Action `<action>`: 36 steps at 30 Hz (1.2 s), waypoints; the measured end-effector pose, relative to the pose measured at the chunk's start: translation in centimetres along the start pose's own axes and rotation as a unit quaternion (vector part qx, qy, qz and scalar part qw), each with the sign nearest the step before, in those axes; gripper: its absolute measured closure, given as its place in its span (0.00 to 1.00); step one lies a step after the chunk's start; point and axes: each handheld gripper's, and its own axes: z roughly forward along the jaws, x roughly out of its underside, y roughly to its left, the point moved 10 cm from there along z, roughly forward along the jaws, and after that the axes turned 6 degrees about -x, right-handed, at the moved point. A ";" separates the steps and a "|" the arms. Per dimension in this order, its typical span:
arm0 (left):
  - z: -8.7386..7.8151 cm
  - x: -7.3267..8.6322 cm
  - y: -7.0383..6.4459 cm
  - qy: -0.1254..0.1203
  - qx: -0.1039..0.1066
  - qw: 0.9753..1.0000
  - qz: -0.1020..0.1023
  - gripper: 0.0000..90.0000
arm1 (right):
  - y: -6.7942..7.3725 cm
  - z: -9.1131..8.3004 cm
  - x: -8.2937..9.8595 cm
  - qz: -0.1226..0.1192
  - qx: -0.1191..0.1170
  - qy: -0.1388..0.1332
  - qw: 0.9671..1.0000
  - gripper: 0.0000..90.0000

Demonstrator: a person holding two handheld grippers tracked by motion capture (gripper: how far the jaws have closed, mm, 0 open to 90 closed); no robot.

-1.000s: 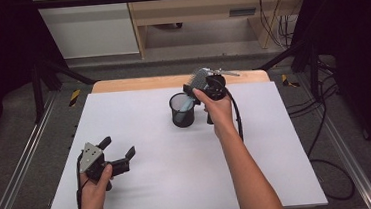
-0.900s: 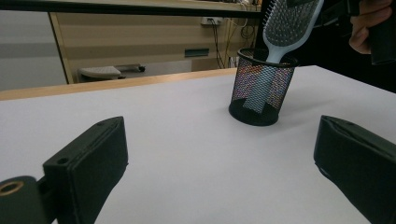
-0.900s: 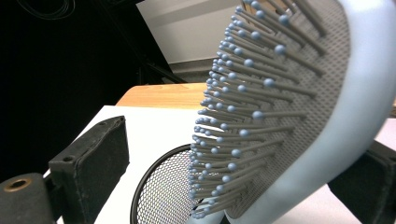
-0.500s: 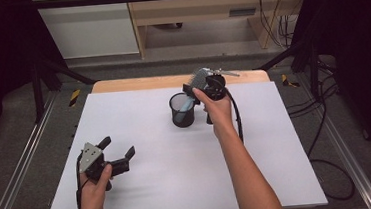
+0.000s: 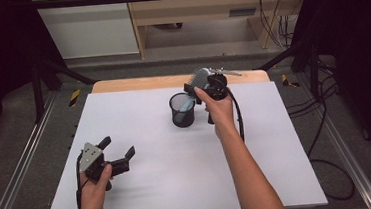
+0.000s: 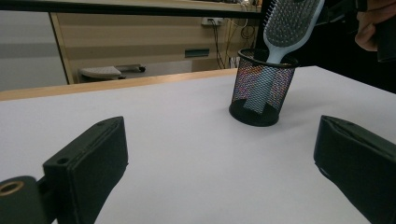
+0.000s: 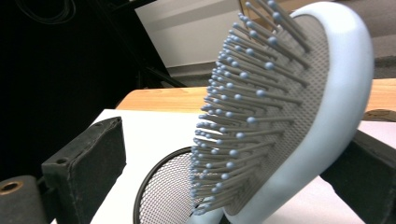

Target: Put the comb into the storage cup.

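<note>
two grippers work over a white table (image 5: pixel 180 185), with a black mesh cup (image 5: pixel 182 109) as the landmark. a pale blue hairbrush (image 6: pixel 286 28) stands handle-down inside the cup, its head tilted out above the rim on the side away from the person. the right gripper (image 5: pixel 207 85) is just beyond and beside the cup at the brush head; in the right gripper view its jaws stand spread, one clear of the bristles, the other behind the brush's back, and whether that one touches cannot be told. the left gripper (image 5: pixel 118 152) hovers well apart from the cup, toward the person's near left, jaws spread and empty.

handling, as a judgement: the brush looks light and stiff, a hard smooth plastic shell that may slip under flat pads; the bristles (image 7: pixel 233 116) are springy and give a poor hold. the narrow neck or the edges of the head seem the best place to take hold. the cup looks light and could tip if the brush is levered.

no brand, label or writing can be read.
</note>
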 end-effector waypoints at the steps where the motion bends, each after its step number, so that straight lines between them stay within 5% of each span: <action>1: 0.0 0.0 0.0 0.000 0.000 1.000 0.000 0.04 | 0.0 0.0 0.0 -0.002 0.000 0.001 1.000 0.05; 17: 0.0 0.0 0.0 -0.002 -0.002 1.000 0.001 0.04 | 0.0 -1.6 -0.8 -0.017 0.010 -0.004 1.000 0.06; 36: -0.1 -0.1 0.0 -0.004 -0.003 1.000 0.005 0.04 | -0.1 -2.8 -1.8 -0.069 0.037 -0.029 0.997 0.06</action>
